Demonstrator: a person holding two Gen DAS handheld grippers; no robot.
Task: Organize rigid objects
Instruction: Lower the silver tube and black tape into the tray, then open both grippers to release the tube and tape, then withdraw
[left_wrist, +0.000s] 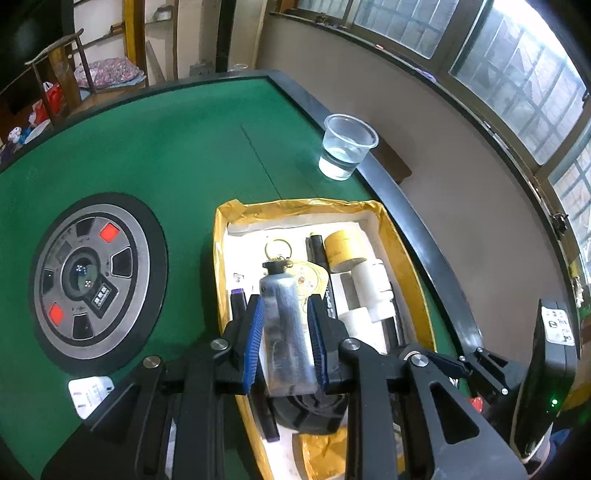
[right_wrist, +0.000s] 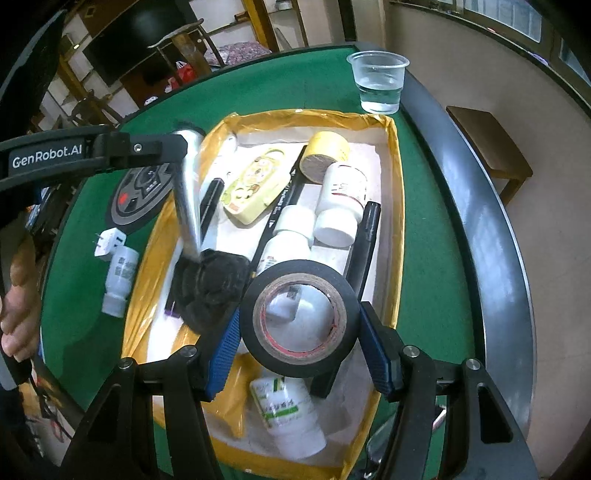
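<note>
Right claw (right_wrist: 299, 350) gripping black tape roll (right_wrist: 299, 291), above yellow-lined box (right_wrist: 395, 177)

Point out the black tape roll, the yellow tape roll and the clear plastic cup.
black tape roll (right_wrist: 299, 275), right wrist view, upper black band.
yellow tape roll (right_wrist: 328, 146), right wrist view, yellow outer side.
clear plastic cup (left_wrist: 347, 147), left wrist view, side wall.

clear plastic cup (left_wrist: 349, 147) with water: far right table edge | round dice console (left_wrist: 96, 280): left, set in green felt | wooden stool (right_wrist: 489, 146): right, on floor

Silver bottle (left_wrist: 282, 325) and black tape roll (right_wrist: 300, 317) above yellow-lined box (right_wrist: 393, 177).
</note>
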